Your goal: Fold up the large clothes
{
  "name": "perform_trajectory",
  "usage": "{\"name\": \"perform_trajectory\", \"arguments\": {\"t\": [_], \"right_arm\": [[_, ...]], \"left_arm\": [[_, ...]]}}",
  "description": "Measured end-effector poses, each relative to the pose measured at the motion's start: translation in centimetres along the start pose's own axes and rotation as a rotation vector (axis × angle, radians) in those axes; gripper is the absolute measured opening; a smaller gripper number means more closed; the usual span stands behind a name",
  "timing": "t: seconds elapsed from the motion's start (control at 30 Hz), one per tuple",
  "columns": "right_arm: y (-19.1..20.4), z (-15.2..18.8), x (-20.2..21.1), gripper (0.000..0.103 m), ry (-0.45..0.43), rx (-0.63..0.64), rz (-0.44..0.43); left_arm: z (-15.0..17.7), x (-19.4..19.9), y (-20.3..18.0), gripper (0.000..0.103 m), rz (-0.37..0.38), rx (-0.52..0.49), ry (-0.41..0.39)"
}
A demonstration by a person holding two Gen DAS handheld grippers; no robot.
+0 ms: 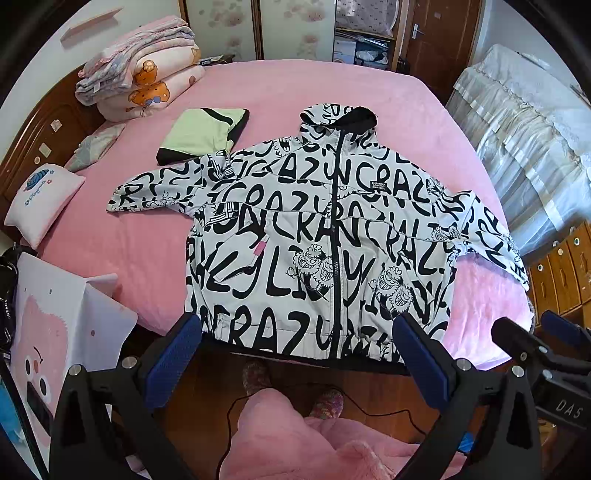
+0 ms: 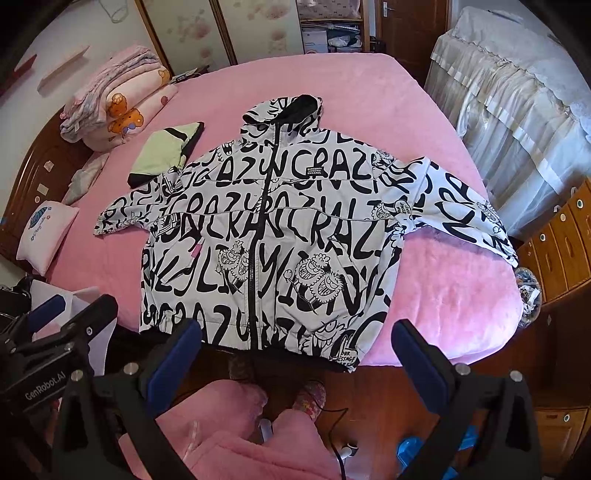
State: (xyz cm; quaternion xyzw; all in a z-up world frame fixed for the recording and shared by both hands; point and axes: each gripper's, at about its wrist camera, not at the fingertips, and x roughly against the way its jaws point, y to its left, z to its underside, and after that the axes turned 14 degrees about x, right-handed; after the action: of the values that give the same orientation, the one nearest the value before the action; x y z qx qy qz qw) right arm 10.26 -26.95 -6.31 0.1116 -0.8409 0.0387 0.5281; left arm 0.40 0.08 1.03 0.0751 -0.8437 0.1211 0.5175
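Bedroom, seen from the foot of a bed (image 1: 369,92) covered in a pink sheet. A white hooded jacket (image 1: 317,236) with black lettering and cartoon print lies flat on the sheet, front up, zip closed, hood toward the far end, both sleeves spread outward; its hem hangs just over the near edge of the bed, and the right-hand sleeve droops past the side edge. Just beside the left-hand sleeve sits a folded green-and-black garment (image 1: 203,134), its near corner touching or slightly under the jacket's shoulder. At the far left corner, a stack of folded quilts (image 1: 144,74) with bear print rests against a dark wooden headboard (image 1: 48,129); a small white pillow (image 1: 42,201) lies nearer along the left edge. Beyond the bed: pale floral sliding wardrobe doors (image 2: 207,29), an open shelf niche, a brown door. To the right, furniture draped in white lace cloth (image 2: 517,92), then wooden drawers (image 2: 561,236). Dark wood floor (image 2: 376,384) below. Left gripper (image 1: 297,360) hovers off the near bed edge, fingers apart, holding nothing. Right gripper (image 2: 297,360) hovers likewise above the hem, fingers (image 2: 171,362) apart and empty.
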Motion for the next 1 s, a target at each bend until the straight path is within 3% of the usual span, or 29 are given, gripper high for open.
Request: {"name": "perform_trajectory", "arguments": {"t": [0.63,0.77,1.0], "right_arm": [[0.7,-2.3,-3.2,0.103,0.072,-0.029,-0.056],[1.7,-3.8,-5.0,0.103,0.112,-0.047,-0.076],[3.3,-7.9,-9.6,0.103,0.210,-0.165,-0.116]], "left_arm": [[-3.6,-3.9,4.2,0.103,-0.052,0.061,0.056],[-5.6,-6.3,6.4,0.103,-0.055,0.103,0.099],[-12.2,-11.3,12.6,0.102,-0.052,0.179,0.177]]}}
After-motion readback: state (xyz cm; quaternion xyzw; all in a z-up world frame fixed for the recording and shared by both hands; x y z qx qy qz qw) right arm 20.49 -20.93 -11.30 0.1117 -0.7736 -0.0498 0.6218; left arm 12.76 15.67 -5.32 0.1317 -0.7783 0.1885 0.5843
